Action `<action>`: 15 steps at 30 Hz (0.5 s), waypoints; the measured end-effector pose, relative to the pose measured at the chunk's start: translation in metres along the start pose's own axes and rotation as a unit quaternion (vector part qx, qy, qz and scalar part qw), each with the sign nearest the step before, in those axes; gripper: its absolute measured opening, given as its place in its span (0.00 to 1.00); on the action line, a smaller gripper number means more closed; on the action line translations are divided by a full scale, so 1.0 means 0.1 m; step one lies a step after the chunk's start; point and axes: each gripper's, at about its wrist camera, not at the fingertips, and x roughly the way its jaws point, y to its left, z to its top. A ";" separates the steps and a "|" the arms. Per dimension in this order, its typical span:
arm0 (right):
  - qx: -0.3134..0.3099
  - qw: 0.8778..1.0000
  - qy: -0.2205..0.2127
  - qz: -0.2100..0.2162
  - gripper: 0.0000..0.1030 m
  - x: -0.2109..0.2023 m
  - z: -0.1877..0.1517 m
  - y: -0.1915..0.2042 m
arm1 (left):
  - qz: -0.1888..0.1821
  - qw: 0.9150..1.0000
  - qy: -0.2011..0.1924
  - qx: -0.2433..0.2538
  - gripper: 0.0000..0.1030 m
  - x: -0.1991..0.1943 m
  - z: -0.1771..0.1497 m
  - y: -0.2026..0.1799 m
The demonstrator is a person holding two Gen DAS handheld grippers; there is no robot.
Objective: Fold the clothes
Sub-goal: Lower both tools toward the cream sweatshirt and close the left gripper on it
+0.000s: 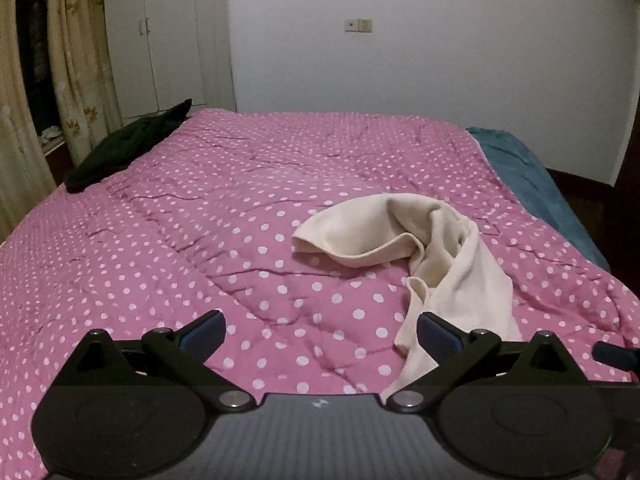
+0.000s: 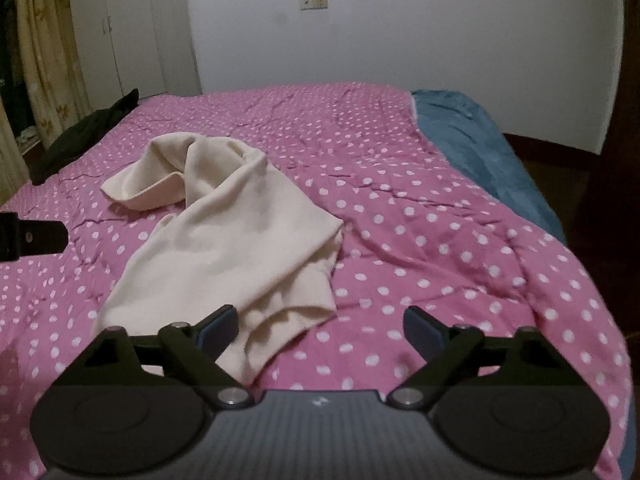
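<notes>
Left wrist view: the left tongs (image 1: 320, 330) are spread wide and empty — the crumpled cream garment (image 1: 404, 236) lies toward the bed's (image 1: 160, 240) near right edge. Right wrist view: the right tongs (image 2: 320, 326) are likewise wide, just above its hem (image 2: 280, 312); two corners should be pinched and the garment spread flat first.

You work in dim, flat indoor light with no visible source and only soft shadows under the folds of the cream garment (image 2: 224, 240). Both fisheye views bend the white wall (image 1: 440, 40) and darken at the corners; fine detail looks soft and grainy throughout.
</notes>
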 end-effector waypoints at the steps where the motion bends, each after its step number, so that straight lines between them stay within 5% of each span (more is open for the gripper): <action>1: 0.002 1.000 0.003 0.002 0.84 0.04 0.02 -0.01 | -0.003 1.000 0.005 0.000 1.00 0.05 0.01 -0.01; 5: 0.012 1.000 0.015 0.011 0.68 0.22 0.12 -0.07 | -0.020 0.999 0.021 0.018 1.00 0.19 0.03 -0.11; 15: 0.024 0.999 0.033 0.023 0.65 0.46 0.26 -0.19 | -0.037 0.995 0.044 0.087 0.99 0.52 -0.03 -0.52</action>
